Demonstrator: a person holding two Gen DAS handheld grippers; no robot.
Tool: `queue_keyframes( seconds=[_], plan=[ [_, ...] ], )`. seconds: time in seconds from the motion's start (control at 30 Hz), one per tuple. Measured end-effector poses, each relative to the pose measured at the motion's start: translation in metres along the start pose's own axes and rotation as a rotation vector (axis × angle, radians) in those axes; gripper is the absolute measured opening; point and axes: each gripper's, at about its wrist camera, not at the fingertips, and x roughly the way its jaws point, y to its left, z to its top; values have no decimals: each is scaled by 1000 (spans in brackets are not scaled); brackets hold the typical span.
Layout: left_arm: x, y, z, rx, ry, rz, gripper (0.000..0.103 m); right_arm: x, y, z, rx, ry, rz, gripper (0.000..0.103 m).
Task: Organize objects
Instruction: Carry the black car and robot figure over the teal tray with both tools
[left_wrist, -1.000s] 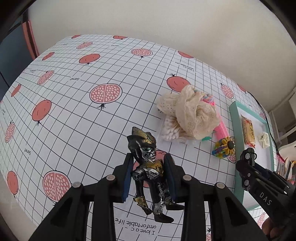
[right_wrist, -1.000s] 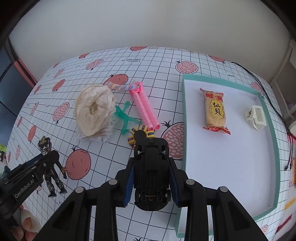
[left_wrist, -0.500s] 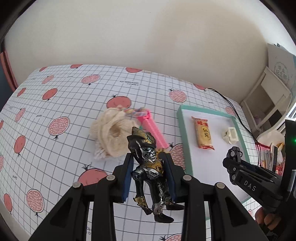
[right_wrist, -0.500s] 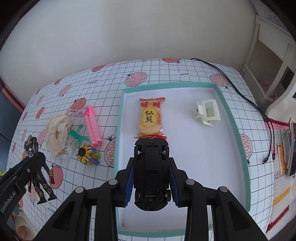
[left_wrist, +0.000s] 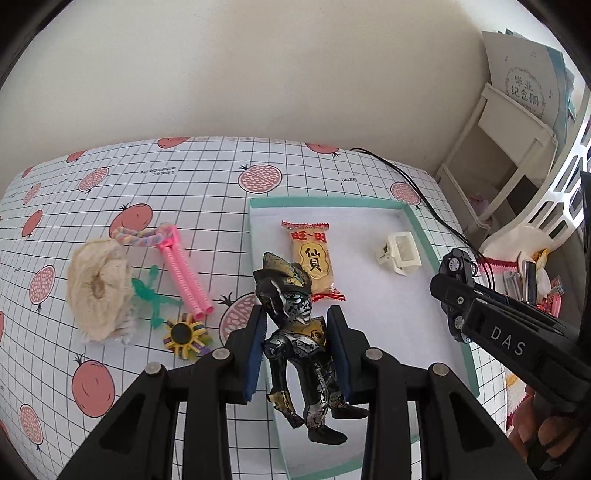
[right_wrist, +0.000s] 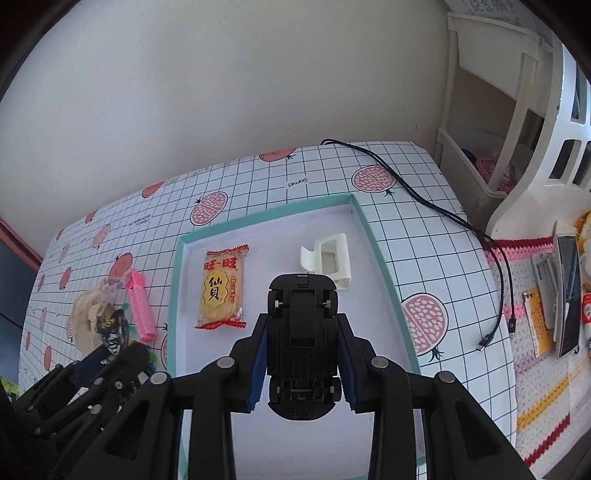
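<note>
Toys fill both of my grippers. The left gripper (left_wrist: 297, 350) is clamped on the armoured figure (left_wrist: 301, 339), pads at its torso; its long axis runs along the fingers, helmet forward and legs trailing back toward the wrist. The right gripper (right_wrist: 301, 354) is closed on the black toy car (right_wrist: 301, 332), held underside toward the camera, its length also along the fingers.

Outward from there, the teal-rimmed tray (left_wrist: 421, 229) lies below and ahead of both sets of jaws. The figure hangs over the tray's near left corner, just inside the rim. The car hangs over the middle of the white floor, with the snack packet (right_wrist: 221, 288) ahead to the left of the jaws and the white clip (right_wrist: 328, 258) just ahead.

I judge the right hand better placed to set down first: bare floor sits straight beneath the car. The figure needs a short carry forward and right to clear the rim.

Left of the jaws, outside the tray, lie the pink tubes (left_wrist: 184, 273), the cream scrunchie (left_wrist: 98, 288) and the sunflower toy (left_wrist: 184, 334).
</note>
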Motion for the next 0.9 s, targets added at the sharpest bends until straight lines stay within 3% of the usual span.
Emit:
queue_keyframes(
  seconds=[0.4,0.9],
  plan=[
    [51,-1,-1,-13,90,-17,35,41,3,4,-39,27,-17,36],
    [78,7,0,-76,119,-45,35,77,8,7,-74,49,-21,36]
  ],
)
